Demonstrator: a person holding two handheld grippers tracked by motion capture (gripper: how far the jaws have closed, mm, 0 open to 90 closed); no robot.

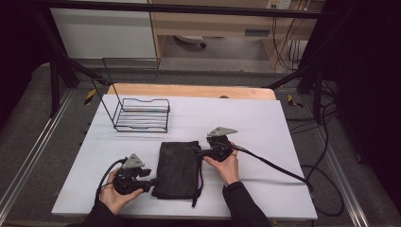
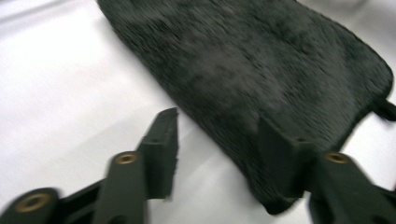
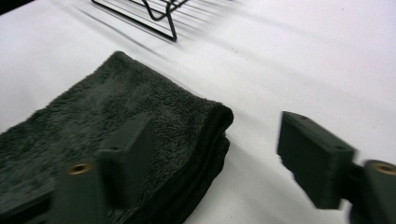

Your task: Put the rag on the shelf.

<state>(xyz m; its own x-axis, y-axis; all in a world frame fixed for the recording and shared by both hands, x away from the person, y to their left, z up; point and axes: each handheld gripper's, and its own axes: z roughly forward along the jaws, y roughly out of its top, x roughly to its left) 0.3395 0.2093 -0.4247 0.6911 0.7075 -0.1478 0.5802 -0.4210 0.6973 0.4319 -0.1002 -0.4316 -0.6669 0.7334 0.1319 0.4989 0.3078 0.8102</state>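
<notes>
Black, fluffy folded towel [image 1: 178,169] lying flat on white counter [image 1: 265,123], toward the near edge, between both hands. Short loop trailing from its near right corner. Left tongs [image 1: 154,181] at the towel's near left corner, level, jaws parted and gripping nothing; seen along the left gripper view [image 2: 219,154], one jaw over bare counter, the other over the cloth edge, pads not pressing. Right tongs [image 1: 199,152] at the far right corner, likewise parted; in the right gripper view [image 3: 215,154] one jaw over the folded corner, the other over bare counter, nothing pinched. Black wire rack [image 1: 142,115] farther back on the left, well apart from the towel, standing upright.
</notes>
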